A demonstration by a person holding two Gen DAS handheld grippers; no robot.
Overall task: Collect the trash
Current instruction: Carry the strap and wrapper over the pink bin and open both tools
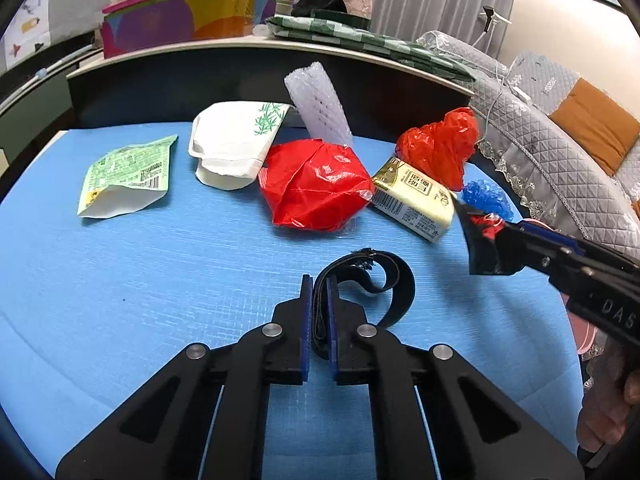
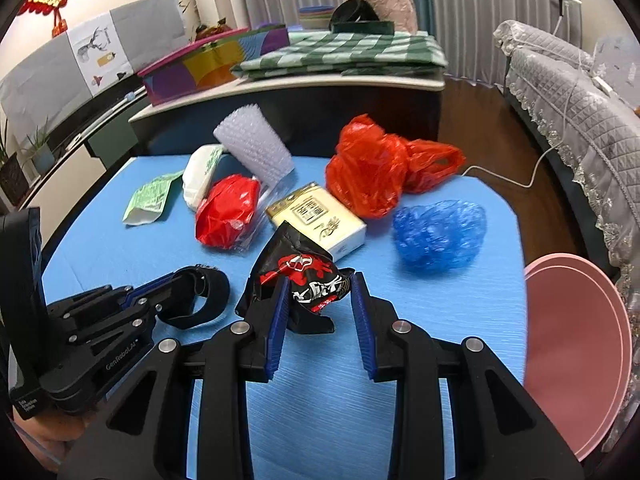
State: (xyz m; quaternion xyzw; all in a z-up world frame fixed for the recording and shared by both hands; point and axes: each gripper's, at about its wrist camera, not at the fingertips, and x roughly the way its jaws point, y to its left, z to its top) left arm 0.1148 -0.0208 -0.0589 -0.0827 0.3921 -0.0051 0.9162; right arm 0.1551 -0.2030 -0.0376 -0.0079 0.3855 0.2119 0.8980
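My left gripper [image 1: 319, 286] is shut on a black strap [image 1: 380, 280] that curls on the blue table [image 1: 160, 280]; it also shows in the right wrist view [image 2: 200, 296]. My right gripper [image 2: 318, 284] is shut on a black and red snack wrapper [image 2: 298, 276], held just above the table; the wrapper also shows in the left wrist view [image 1: 486, 236]. On the table lie a red bag [image 1: 316, 186], a crumpled red-orange bag [image 2: 372, 168], a yellow tissue pack [image 2: 316, 218], a blue bag [image 2: 440, 234], a green pouch [image 1: 128, 176], a white pouch [image 1: 236, 144] and a foam net sleeve [image 1: 318, 106].
A pink round bin [image 2: 572, 332] stands off the table's right edge. A dark counter [image 1: 240, 76] behind the table carries a colourful box [image 1: 180, 20] and a green checked cloth [image 2: 344, 58]. A grey quilted sofa [image 2: 580, 112] is at the right.
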